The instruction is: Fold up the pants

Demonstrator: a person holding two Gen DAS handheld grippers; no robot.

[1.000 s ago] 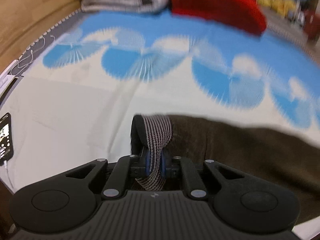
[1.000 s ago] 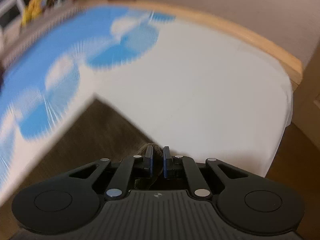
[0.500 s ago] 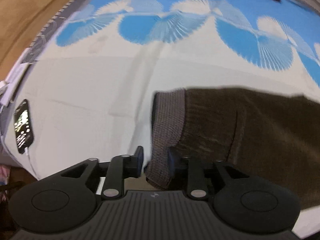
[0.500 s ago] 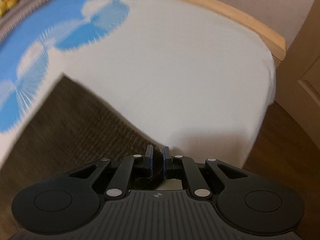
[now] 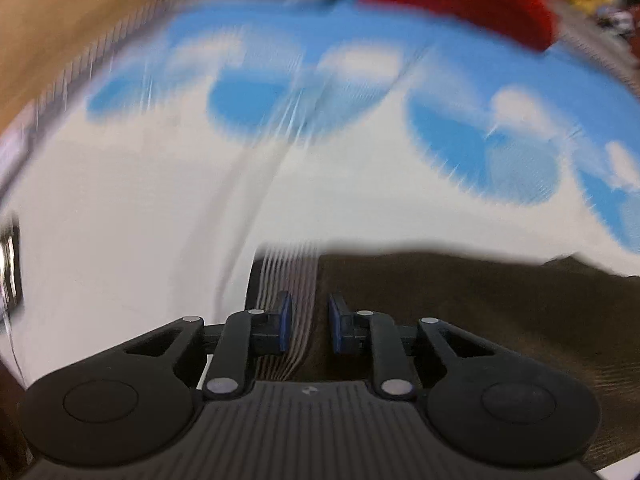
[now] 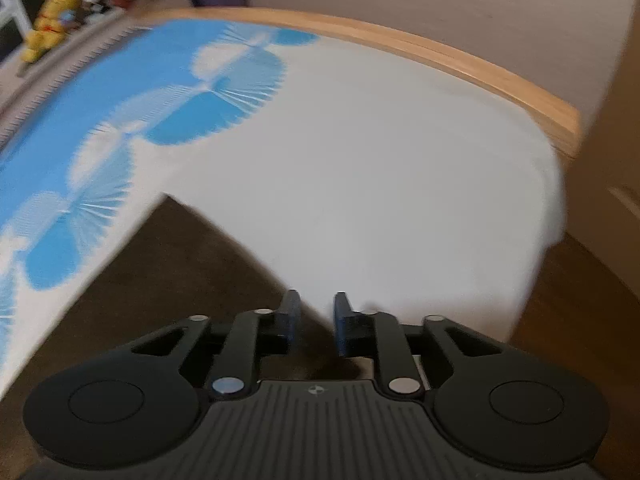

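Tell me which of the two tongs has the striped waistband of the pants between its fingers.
The left tongs, closing around the striped waistband. The right tongs, opening, straddle a plain brown edge of the pants.

The right gripper [image 6: 316, 322] is opening, jaws apart over the brown pants' [image 6: 160, 280] edge; white bedsheet [image 6: 380, 180] lies ahead of the fingers.

Bedroom, bed with a wooden frame against a plain wall.
White sheet with blue fan print [image 6: 360, 184] covers the mattress; light wooden rail [image 6: 460, 60] crosses upper right; beige wall [image 6: 440, 0] above; dark wood floor [image 6: 568, 300] at lower right.
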